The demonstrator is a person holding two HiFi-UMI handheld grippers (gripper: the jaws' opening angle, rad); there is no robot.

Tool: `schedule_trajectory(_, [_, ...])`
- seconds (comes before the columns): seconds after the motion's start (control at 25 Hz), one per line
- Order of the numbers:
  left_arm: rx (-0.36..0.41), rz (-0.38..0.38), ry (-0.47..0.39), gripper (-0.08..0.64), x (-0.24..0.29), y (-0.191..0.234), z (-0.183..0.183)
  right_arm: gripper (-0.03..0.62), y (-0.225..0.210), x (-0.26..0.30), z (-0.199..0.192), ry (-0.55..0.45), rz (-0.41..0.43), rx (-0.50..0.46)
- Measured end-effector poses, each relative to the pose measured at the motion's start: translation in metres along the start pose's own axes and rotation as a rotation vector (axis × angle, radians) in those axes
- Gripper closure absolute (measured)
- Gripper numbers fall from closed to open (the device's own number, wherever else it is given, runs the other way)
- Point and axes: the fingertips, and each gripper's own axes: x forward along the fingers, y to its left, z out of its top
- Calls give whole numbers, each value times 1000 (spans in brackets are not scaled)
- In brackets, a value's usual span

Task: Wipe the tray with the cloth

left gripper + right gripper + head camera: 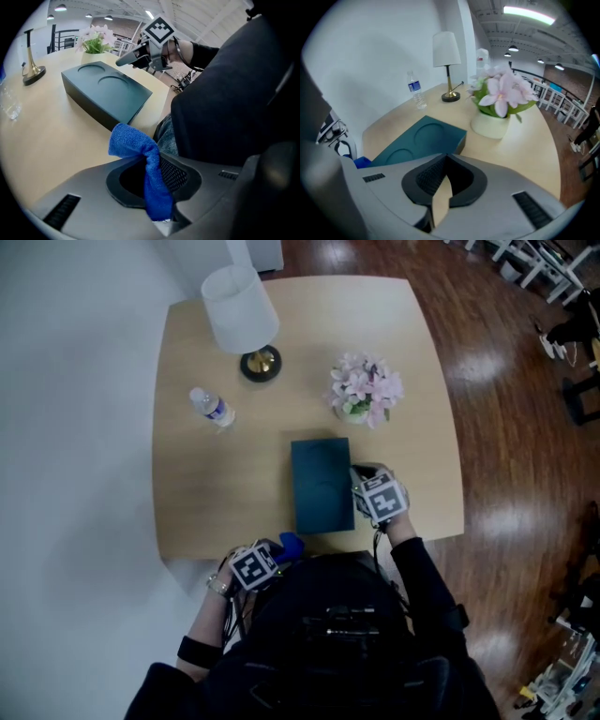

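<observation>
L gripper (277, 555) at bottom left of head view, by the table (206, 502) edge, jaws clamped on blue cloth (140, 145), which flops over the tips. Teal tray (322, 486) lies mid-frame, cloth just below its near end. R gripper (444, 161) sits just beside tray's right edge, jaws closed w/ nothing btwn. Lamp (239, 310), bottle (213, 409) and flowers (366, 388) are up top.

Wooden table (187, 507): lamp (244, 320), water bottle (213, 408), flower pot (366, 390), teal tray (322, 486) near front edge.
</observation>
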Motion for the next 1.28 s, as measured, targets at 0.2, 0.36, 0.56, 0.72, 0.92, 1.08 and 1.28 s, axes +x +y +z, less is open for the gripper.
schedule_trajectory(0.2, [-44,-1,-6,474,18,-10,11,584,-65,17,35,-50,-61,-83])
schedule_trajectory(0.36, [-100,-8,-21,474,34,-13,24,583,-77,40,59,-66,-35,-228])
schedule_trajectory(0.56, [-186,38,-35,474,40,-7,34,583,-61,61,73,-52,63,-337])
schedule_trajectory(0.72, [-254,54,-45,474,44,-4,37,584,-49,73,76,-28,124,-419])
schedule_trajectory(0.92, [-382,126,-114,476,35,18,40,584,-31,71,80,-14,210,-488])
schedule_trajectory(1.08, [-434,168,-134,477,28,34,40,586,-24,71,78,63,220,-538])
schedule_trajectory(1.28, [-479,256,-151,477,11,63,33,588,-35,65,68,141,199,-545])
